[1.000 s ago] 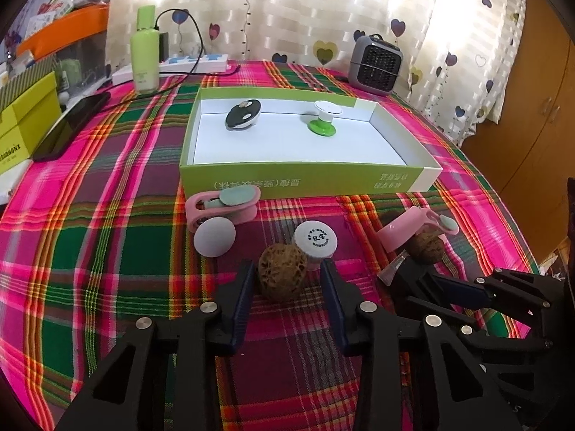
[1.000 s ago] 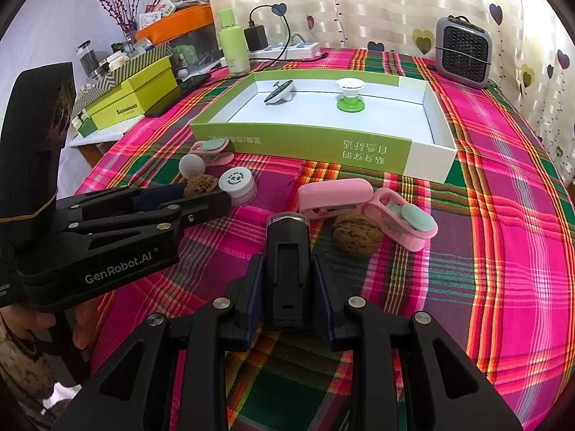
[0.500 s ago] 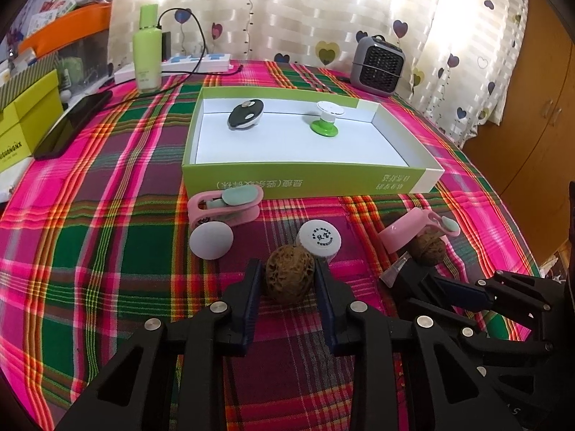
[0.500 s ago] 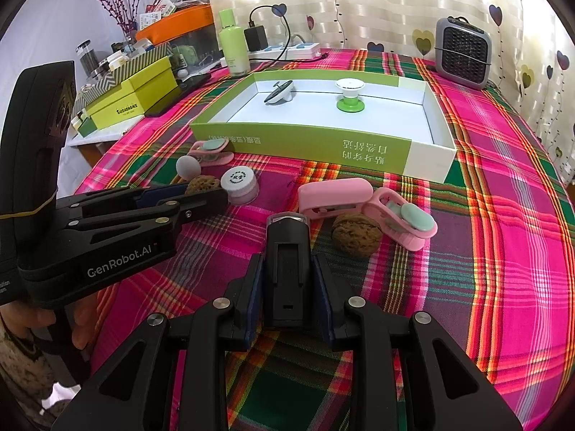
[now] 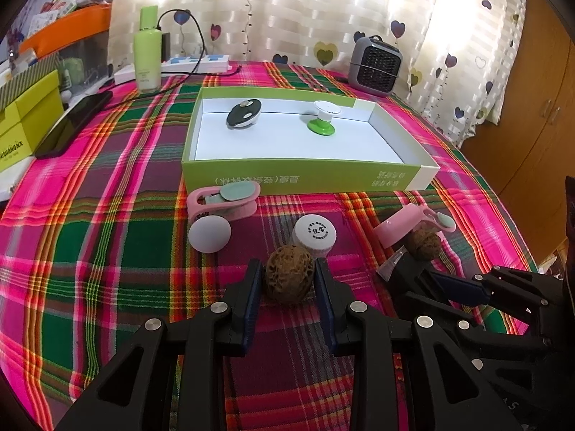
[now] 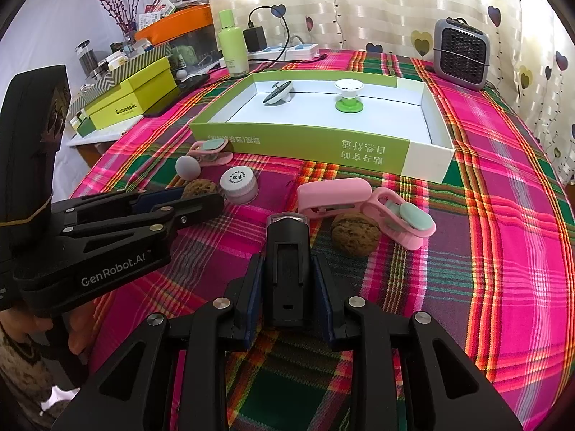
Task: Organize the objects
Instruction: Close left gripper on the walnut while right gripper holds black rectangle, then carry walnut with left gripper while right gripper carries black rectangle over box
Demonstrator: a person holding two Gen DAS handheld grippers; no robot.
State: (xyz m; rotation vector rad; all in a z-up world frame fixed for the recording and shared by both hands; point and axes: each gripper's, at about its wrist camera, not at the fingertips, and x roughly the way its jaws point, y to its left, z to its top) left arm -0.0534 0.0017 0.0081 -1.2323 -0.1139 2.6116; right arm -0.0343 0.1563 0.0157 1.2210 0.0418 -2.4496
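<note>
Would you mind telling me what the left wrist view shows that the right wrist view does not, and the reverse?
Only the left wrist view shows the wooden cabinet and the left gripper closed around a walnut head-on.

Only the right wrist view shows the top of the black device clamped in the right gripper, the dried branches and the person's hand.

Both show the green-sided box, the white-capped jar, the second walnut, pink clips and heater.
</note>
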